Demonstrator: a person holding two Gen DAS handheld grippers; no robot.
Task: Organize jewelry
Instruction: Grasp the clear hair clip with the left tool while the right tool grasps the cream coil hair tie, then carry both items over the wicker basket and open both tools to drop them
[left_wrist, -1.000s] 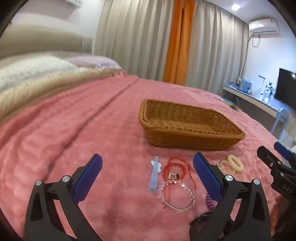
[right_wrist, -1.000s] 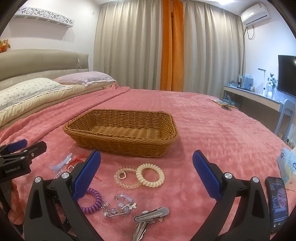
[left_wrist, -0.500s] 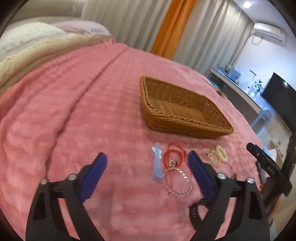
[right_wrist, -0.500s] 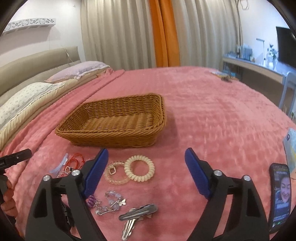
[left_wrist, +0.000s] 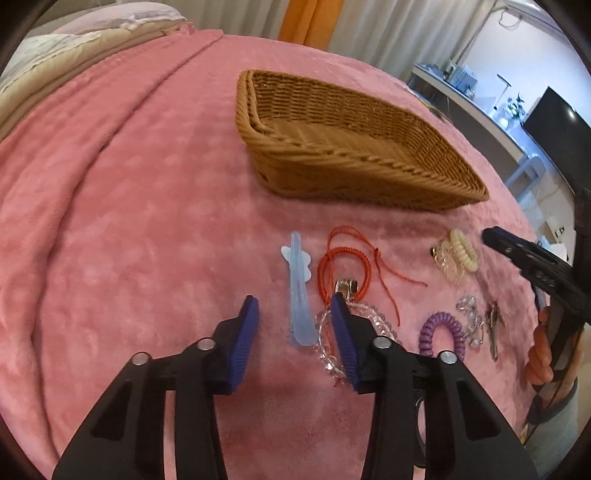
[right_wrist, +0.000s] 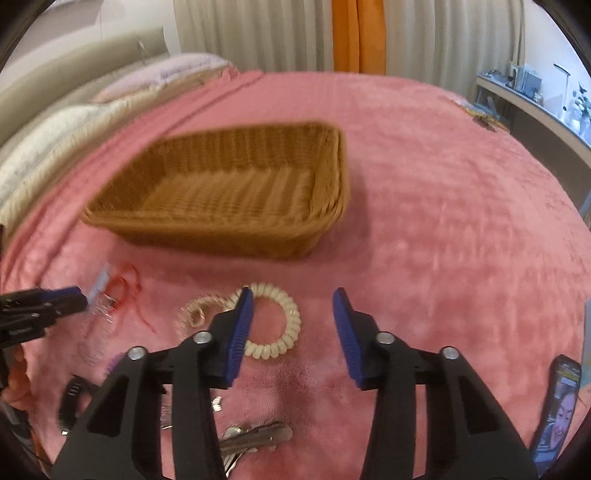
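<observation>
A brown wicker basket (left_wrist: 343, 147) stands empty on the pink bedspread; it also shows in the right wrist view (right_wrist: 229, 192). In front of it lie a pale blue hair clip (left_wrist: 297, 291), a red cord bracelet (left_wrist: 343, 262), a clear bead bracelet (left_wrist: 373, 317), a purple spiral tie (left_wrist: 441, 332) and a cream spiral tie (left_wrist: 463, 249). My left gripper (left_wrist: 293, 314) is open, low over the blue clip. My right gripper (right_wrist: 291, 306) is open over the cream spiral tie (right_wrist: 277, 332), next to a clear gold-charm bracelet (right_wrist: 197, 314).
A silver hair clip (right_wrist: 255, 441) and a black band (right_wrist: 74, 398) lie near the front edge. A phone (right_wrist: 557, 402) lies at the right. Pillows (right_wrist: 74, 122) are at the far left, a desk (left_wrist: 476, 107) and TV (left_wrist: 554, 129) at the right.
Both grippers have tilted down and moved forward toward the jewelry. Their jaws have narrowed but remain open. Nothing has been picked up.
</observation>
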